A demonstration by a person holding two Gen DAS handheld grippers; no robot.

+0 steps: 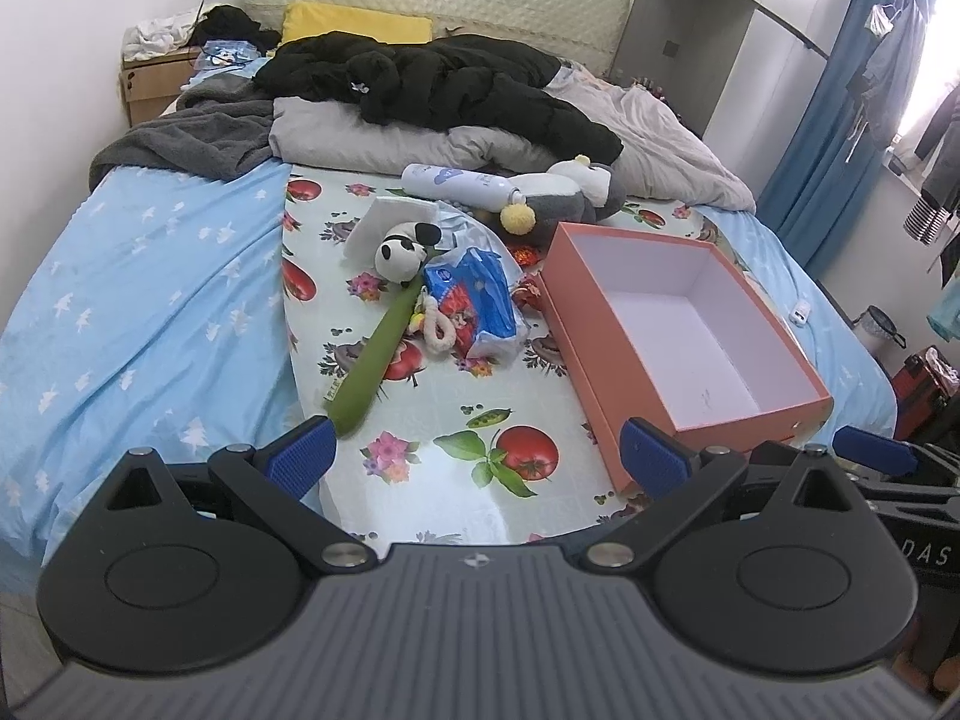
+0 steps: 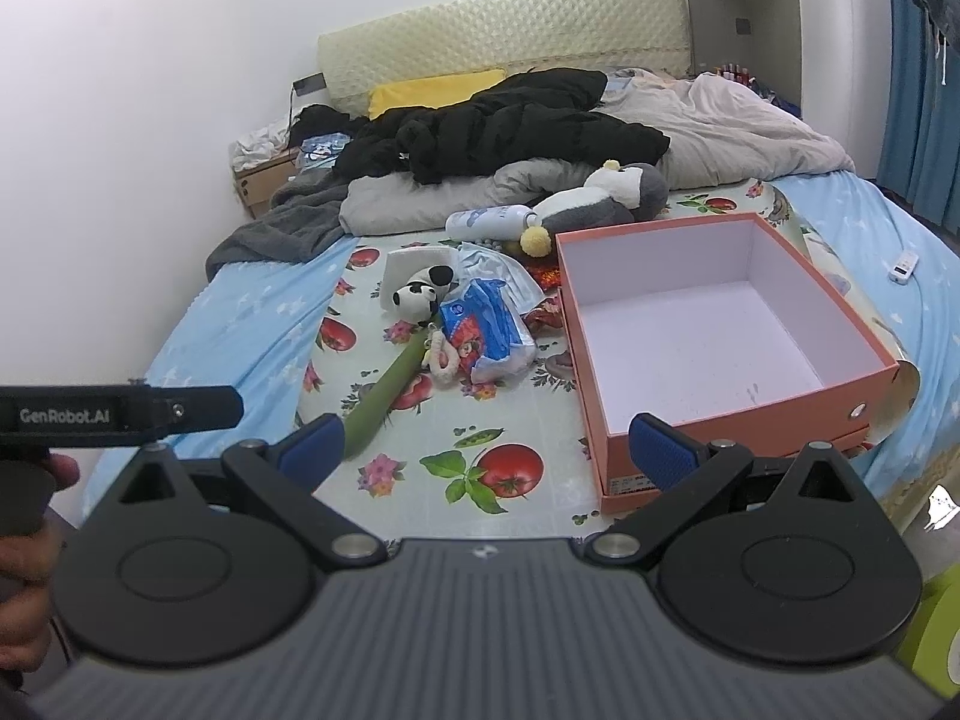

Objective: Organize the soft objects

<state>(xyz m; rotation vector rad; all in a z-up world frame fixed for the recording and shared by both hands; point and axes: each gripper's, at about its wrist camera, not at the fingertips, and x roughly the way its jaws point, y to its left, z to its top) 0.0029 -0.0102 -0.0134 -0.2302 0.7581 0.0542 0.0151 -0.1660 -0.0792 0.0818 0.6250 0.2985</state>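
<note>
Left gripper: I am holding it low over the near edge of the bed, its jaws standing wide apart and gripping nothing.
Right gripper: I am keeping it just beside the left one, jaws spread wide too, with nothing between the blue pads.
Panda plush: it is lying ahead of my left gripper, well apart from it, its long green body stretching toward me so that the tail end is sitting near my left gripper's left fingertip.
Blue packet: it is resting just right of the panda, touching the small cream loop toy beside the green body.
Grey-and-white plush: it is lying further back, against the rumpled grey duvet, with its yellow pompom hanging toward the box.
White bottle: it is lying on its side next to that plush.
Orange box: it is sitting open on the right of the fruit-print cloth, its near corner showing close to the right pad of each gripper; I am seeing only its white inside.
Black jacket: it is sprawling over the duvet near the yellow pillow.
Blue sheet: it is covering the mattress either side of the cloth.
</note>
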